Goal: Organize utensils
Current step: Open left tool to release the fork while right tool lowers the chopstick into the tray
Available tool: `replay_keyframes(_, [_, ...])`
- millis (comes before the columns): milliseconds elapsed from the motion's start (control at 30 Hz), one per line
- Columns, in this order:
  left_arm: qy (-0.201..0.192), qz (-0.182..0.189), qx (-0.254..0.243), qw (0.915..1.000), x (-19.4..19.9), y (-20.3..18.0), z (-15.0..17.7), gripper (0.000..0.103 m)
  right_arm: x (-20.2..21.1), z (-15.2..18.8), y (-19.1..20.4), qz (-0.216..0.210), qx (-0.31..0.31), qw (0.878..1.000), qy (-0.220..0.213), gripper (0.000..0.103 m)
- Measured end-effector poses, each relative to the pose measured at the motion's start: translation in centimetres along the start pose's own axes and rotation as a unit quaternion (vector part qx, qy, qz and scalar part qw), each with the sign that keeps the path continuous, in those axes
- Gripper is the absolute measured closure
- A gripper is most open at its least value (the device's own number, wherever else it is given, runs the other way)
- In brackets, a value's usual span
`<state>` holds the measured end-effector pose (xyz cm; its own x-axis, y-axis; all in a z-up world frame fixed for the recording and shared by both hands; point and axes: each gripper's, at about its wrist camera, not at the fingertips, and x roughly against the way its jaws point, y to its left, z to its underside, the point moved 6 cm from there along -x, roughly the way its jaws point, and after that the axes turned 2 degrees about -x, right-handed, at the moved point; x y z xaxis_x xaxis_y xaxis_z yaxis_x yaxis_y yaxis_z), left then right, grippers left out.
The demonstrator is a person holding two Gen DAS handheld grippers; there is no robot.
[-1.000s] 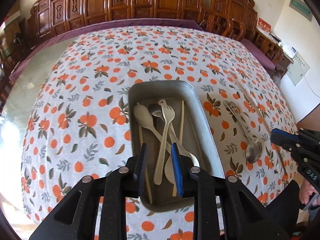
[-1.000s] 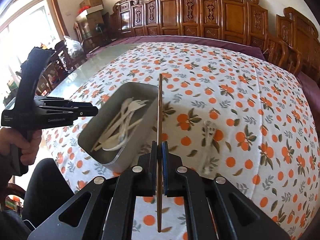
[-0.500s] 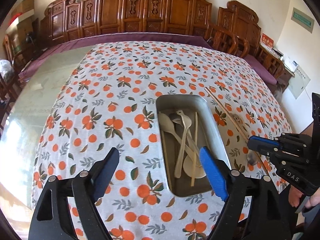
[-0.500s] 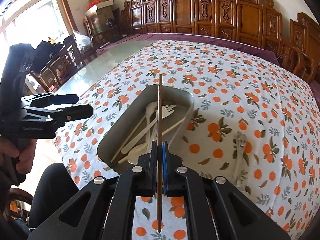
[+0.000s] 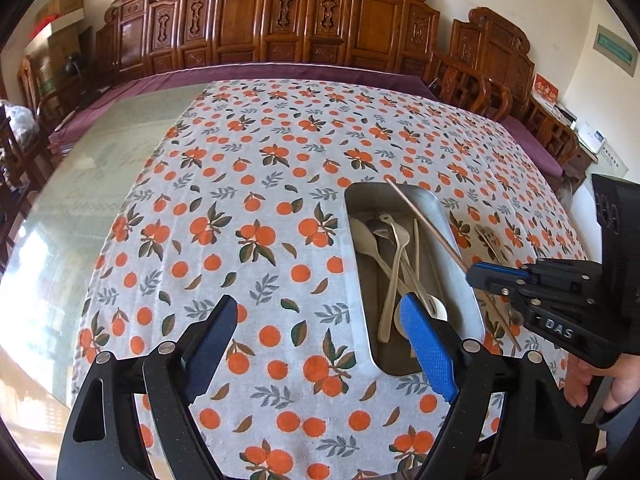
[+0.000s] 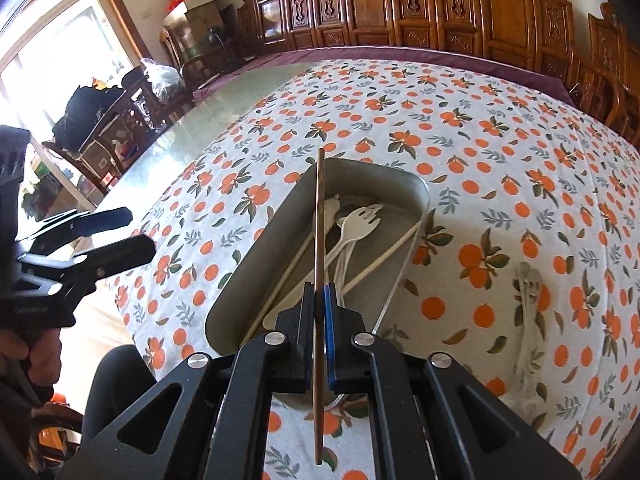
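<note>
Wooden chopstick point(image 6: 319, 240) is sitting pinched in the right tool point(image 6: 320, 300), hanging over the metal tray point(image 6: 256, 272) near the desk's front edge; the left tool point(image 5: 320, 344) is gaping empty beside it. Next: lowering and releasing it among the spoons point(image 5: 394, 276)

Large surface point(image 5: 100, 184) with a glossy glass-like top, bare on the left side. White cloth with orange-fruit and leaf print point(image 5: 280, 168) covers the rest. On the cloth: a grey metal tray point(image 6: 256, 264), rectangular with rounded corners, set lengthwise, near the front edge. Right of the tray, apart from it, a pale utensil point(image 6: 528, 304) lies flat on the cloth, probably a plastic fork or spoon, too blurred to tell.
</note>
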<state>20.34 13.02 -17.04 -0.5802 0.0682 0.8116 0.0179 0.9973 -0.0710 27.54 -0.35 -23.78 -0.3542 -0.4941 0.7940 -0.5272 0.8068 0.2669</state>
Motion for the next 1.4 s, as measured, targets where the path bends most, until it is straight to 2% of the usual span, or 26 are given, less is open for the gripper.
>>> replay_keyframes(367, [0.001,-0.002,-0.001,1.0000,0.2,0.3,0.1,0.023,-3.5,-0.5,-0.8,-0.005,-0.053,0.998,0.028,0.097])
replay_keyframes(700, [0.004,-0.006,0.000,1.0000,0.2,0.6,0.4,0.023,-5.4,-0.1,-0.3,-0.004,-0.059,0.997,0.043,0.097])
replay_keyframes(1100, [0.004,-0.007,-0.001,1.0000,0.3,0.5,0.4,0.023,-6.0,-0.8,-0.1,-0.014,-0.067,0.997,0.039,0.095])
replay_keyframes(1400, [0.002,-0.005,-0.005,1.0000,0.6,-0.1,0.2,0.023,-3.3,-0.7,-0.9,-0.006,-0.047,0.999,0.005,0.093])
